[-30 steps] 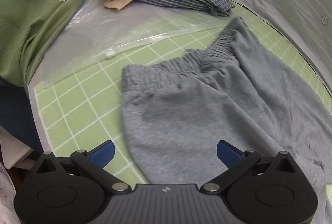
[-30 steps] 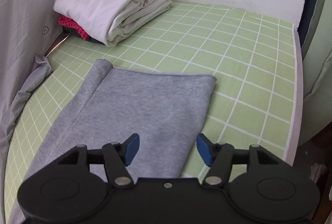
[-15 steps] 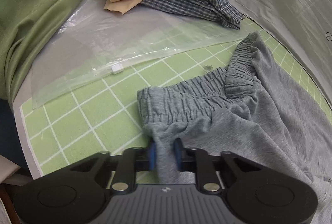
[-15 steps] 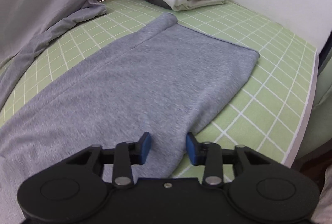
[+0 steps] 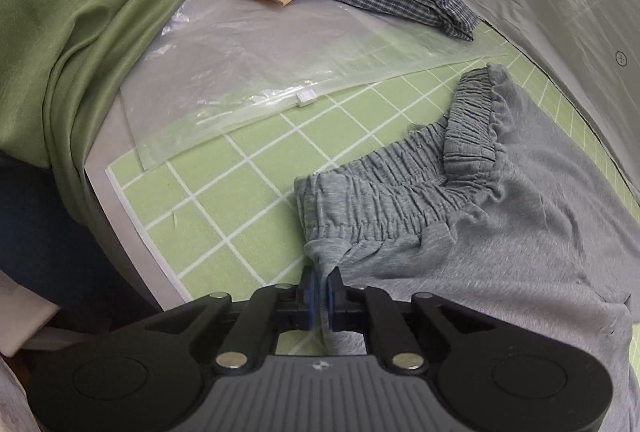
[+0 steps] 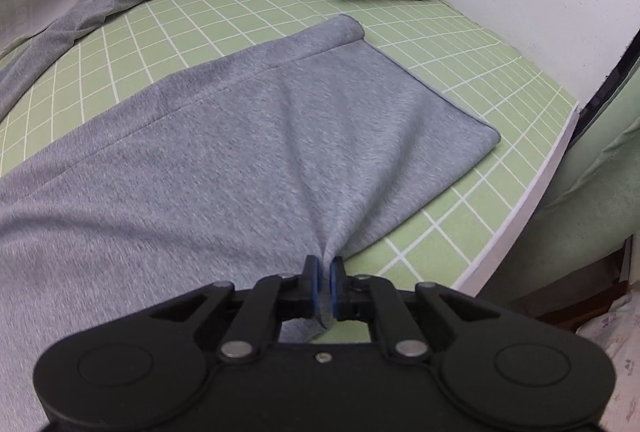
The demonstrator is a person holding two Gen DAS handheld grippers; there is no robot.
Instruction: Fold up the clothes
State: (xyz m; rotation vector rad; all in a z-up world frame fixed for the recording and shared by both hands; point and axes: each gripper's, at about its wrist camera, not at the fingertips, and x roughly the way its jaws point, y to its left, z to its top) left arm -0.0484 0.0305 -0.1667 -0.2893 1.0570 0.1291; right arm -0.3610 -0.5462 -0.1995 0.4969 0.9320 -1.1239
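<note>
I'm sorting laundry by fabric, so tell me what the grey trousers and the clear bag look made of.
Grey trousers: apparently soft heathered jersey knit, matte, slightly fuzzy, with a gathered elastic waistband.
Clear bag: seemingly thin plastic film, glossy, wrinkled, with a zip-slider closure.

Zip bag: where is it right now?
Left wrist view only: the clear zip bag lies flat at the far-left of the green grid mat, between the green cloth and the grey sweatpants' waistband.

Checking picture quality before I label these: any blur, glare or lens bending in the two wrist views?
Left wrist view: mild glare on the plastic bag, the mat's grid bowed by the fisheye, dark corners. Right wrist view: even light, the grey pants slightly smeared at left, the mat edge curved.
</note>
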